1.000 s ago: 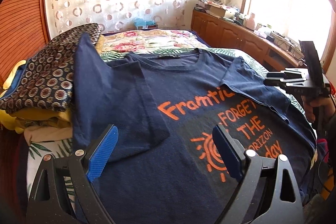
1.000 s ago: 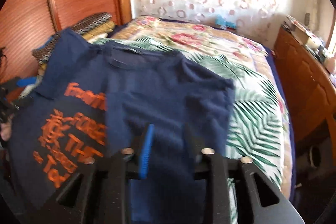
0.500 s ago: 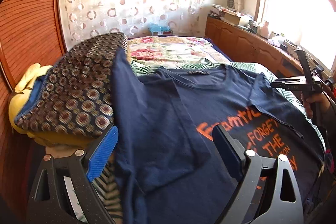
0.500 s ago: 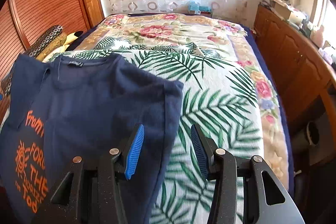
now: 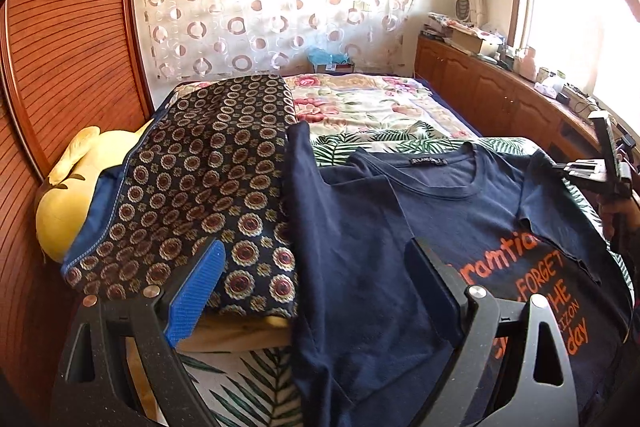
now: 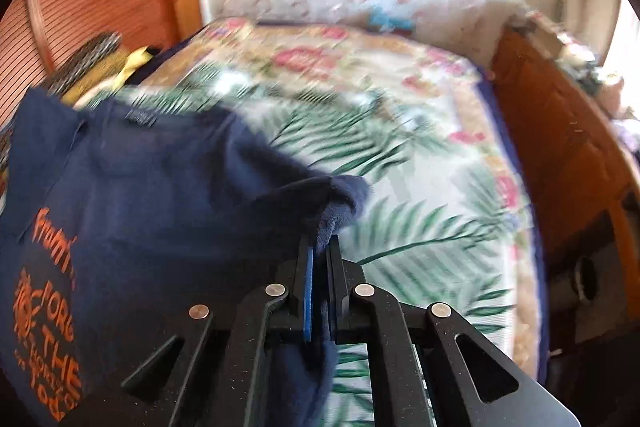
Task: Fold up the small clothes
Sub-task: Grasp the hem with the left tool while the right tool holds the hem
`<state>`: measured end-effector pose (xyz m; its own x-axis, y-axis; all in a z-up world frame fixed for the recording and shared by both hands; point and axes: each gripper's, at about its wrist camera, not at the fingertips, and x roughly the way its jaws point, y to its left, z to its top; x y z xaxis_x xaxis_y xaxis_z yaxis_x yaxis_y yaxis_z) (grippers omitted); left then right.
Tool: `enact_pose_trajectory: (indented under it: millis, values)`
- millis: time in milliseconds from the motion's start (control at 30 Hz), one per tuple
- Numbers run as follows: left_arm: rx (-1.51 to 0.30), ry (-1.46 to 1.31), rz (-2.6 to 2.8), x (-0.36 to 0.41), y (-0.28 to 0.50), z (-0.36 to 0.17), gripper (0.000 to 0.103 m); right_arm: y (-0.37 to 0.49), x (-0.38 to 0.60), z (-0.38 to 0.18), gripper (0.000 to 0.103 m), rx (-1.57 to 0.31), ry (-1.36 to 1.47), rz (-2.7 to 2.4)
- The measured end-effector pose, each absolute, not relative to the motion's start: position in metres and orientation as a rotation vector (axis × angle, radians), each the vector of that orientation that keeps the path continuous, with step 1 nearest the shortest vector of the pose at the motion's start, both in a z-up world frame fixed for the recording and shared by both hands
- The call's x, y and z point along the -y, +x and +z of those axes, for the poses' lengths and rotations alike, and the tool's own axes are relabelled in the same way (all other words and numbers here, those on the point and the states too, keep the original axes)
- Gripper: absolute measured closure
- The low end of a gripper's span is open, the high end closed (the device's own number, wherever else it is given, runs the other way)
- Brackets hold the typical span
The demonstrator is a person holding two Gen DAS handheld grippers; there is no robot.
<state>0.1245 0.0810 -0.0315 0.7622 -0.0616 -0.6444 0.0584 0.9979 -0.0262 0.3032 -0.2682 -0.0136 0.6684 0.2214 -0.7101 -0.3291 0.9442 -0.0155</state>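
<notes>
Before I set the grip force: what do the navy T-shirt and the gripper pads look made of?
Navy T-shirt: soft matte knit, probably cotton jersey; it drapes and bunches where the right gripper pinches it. Orange lettering looks like flat print. Pads on the left gripper: blue, finely ribbed, likely rubber or soft plastic.

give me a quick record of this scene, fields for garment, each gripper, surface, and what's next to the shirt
garment: navy t-shirt with orange print, spread face up, one side folded in
left gripper: open, above the shirt, holding nothing
right gripper: shut on the shirt's edge
surface: bed with leaf and flower bedspread
beside shirt: patterned cloth over a yellow plush toy
</notes>
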Motion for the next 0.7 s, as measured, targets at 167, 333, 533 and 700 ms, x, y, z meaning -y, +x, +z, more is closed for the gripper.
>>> enact_pose_trajectory:
  millis: [167, 333, 533, 700]
  values:
    - [-0.693, -0.001, -0.082, -0.085, 0.133, -0.027, 0.011, 0.312, 0.270, -0.027, 0.098, -0.812, -0.120, 0.304]
    - [-0.692, 0.007, -0.103, -0.086, 0.144, -0.022, 0.018, 0.318, 0.274, -0.033, 0.098, -0.820, -0.094, 0.314]
    - [-0.706, 0.037, -0.119, -0.083, 0.163, -0.018, 0.043, 0.312, 0.283, -0.030, 0.098, -0.800, -0.084, 0.331]
    - [-0.733, 0.048, -0.096, -0.083, 0.184, -0.021, 0.045, 0.309, 0.283, -0.032, 0.098, -0.798, -0.098, 0.324]
